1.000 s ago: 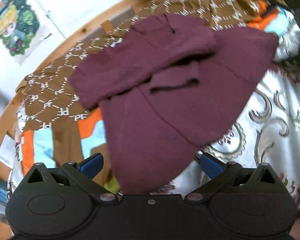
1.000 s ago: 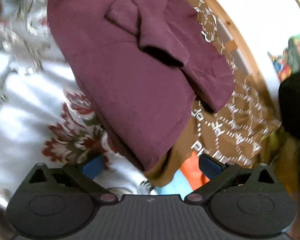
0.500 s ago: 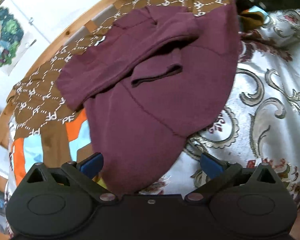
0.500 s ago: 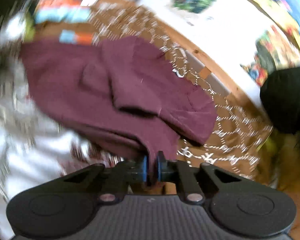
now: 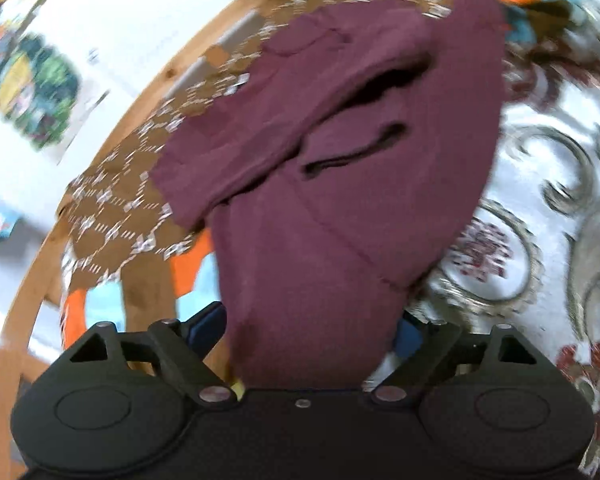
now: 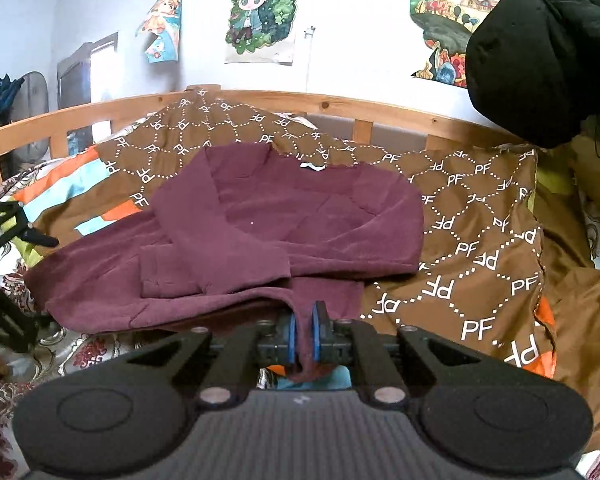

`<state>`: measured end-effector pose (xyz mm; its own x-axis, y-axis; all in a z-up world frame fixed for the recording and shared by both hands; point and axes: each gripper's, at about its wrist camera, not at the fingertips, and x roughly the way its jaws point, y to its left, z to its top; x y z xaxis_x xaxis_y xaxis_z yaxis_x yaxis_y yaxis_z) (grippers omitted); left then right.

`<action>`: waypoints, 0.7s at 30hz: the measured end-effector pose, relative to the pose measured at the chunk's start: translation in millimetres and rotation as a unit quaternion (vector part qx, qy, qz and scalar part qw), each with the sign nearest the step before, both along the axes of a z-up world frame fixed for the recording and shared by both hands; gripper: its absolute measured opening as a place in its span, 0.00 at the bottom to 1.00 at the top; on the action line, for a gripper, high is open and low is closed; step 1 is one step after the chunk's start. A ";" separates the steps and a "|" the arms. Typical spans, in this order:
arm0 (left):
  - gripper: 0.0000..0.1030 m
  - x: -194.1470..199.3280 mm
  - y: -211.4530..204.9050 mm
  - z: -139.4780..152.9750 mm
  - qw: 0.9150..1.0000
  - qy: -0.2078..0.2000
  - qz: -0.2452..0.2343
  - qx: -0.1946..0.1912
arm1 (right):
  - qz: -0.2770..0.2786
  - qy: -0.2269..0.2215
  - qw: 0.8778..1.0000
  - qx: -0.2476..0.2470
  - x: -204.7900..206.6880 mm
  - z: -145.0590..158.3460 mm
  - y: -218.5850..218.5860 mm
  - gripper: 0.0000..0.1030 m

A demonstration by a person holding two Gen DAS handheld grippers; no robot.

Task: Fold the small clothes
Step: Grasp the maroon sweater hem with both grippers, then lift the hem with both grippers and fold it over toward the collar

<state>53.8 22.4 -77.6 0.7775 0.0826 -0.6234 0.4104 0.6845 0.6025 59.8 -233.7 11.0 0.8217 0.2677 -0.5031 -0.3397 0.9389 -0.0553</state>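
On the bed, the maroon top lies partly folded, its upper half over a brown patterned blanket and its lower half toward the white floral sheet. Both sleeves are crossed over the chest, one cuff lying on the front panel. Your right gripper is clenched on a corner of the top's hem, the cloth pinched between the blue pads and hanging a little below them. Your left gripper has its fingers spread wide, with the other hem corner lying between them; the blue pads stand apart from the cloth on either side, gripping nothing. The left wrist view is motion-blurred. A wooden rail runs behind the bed, with posters on the wall above it.
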 end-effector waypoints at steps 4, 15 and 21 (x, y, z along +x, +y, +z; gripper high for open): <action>0.58 0.5 7.4 12.5 0.999 -0.028 0.014 -0.015 | -0.006 0.002 1.000 -0.001 -3.9 -3.2 3.8 0.09; 0.34 -4.1 7.1 15.2 0.999 -0.038 0.016 -0.020 | -0.018 0.017 1.000 -0.012 -1.1 -7.6 3.5 0.09; 0.34 -3.8 9.4 17.6 0.999 -0.033 0.023 -0.034 | -0.022 0.024 0.999 -0.015 0.6 -9.7 3.1 0.09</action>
<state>50.0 31.8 -60.0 0.8131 0.0779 -0.5769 0.3395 0.7415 0.5787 60.4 -230.6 1.3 0.8070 0.2165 -0.5494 -0.3013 0.9511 -0.0677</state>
